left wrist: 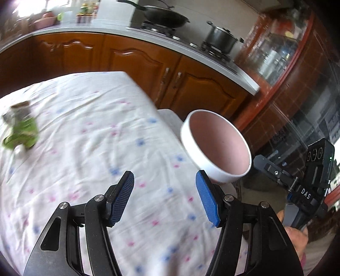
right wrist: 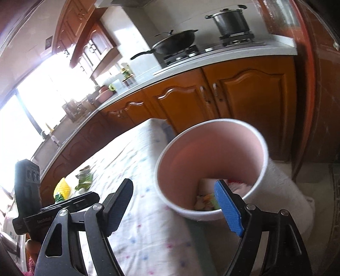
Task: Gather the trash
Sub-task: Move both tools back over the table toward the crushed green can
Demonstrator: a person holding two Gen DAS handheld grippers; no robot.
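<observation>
Left gripper (left wrist: 164, 196): black frame, blue textured pads, jaws standing apart with nothing between them, over the table.

Right gripper (right wrist: 174, 207): same make, jaws wide. Its right finger (right wrist: 228, 207) reaches inside the bin's mouth; whether the pad presses the wall cannot be told, and the other finger stands clear of the bin.

White cylindrical waste bin with a pink inside (right wrist: 212, 161): tilted, at the table's edge, at two o'clock from the left gripper. Crumpled scraps lie in its bottom.

Green crumpled wrapper (left wrist: 21, 131): on the cloth, at ten o'clock from the left gripper, well apart from the bin, blurred.

Yellow ribbed packet (right wrist: 62, 187): just beside the wrapper.

Table under a white cloth with pink and blue specks (left wrist: 89, 118).

Behind, at twelve o'clock: orange-brown wooden cabinets (left wrist: 136, 61), black wok (left wrist: 163, 16), steel lidded pot (left wrist: 221, 37).
</observation>
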